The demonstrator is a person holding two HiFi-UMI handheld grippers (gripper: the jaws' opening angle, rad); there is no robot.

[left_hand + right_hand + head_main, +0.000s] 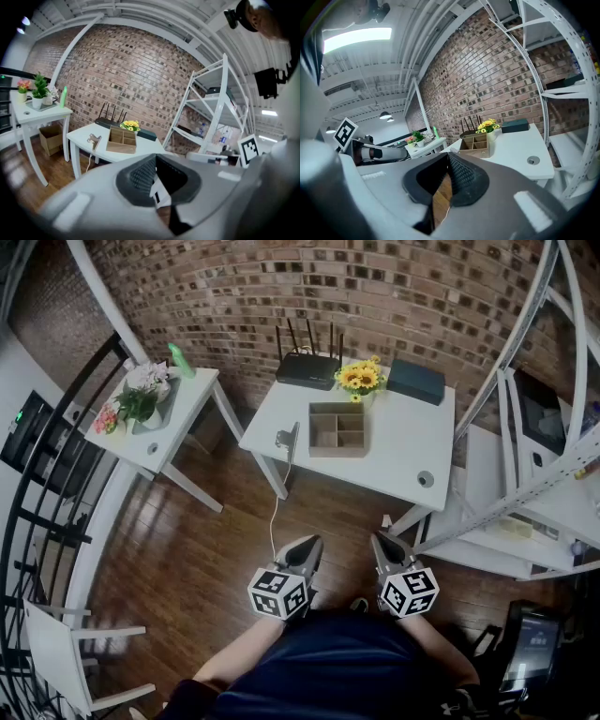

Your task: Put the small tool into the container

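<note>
Two grippers are held close to the person's body, low over the wooden floor (187, 559) and well apart from the white table (394, 460). The left gripper (307, 546) is clenched, its jaws pressed together with nothing between them. The right gripper (382, 546) is likewise closed at the tips and empty; only floorboards show through the small gap lower down between its pads. Neither gripper touches anything.

Beyond the strip of bare floor stands the table. The small tool (285, 438), a metallic clip-like item, lies at the table's left edge, just beside the container (337, 429) and outside it. A white cord (275, 512) hangs from that edge toward the floor; whether it is joined to the tool cannot be told. The container, an open wooden box divided into compartments, sits near the middle of the table, and its compartments appear empty. Behind it, along the back edge, stand a black router (307, 367), a pot of yellow flowers (361, 378) and a dark flat box (417, 381), with the brick wall (375, 287) beyond.

No step of the task is yet done: the tool is untouched and the container has received nothing. The whole sequence remains, namely reaching the table, opening a gripper, grasping the tool, carrying it over the box wall and releasing it into a compartment.
</note>
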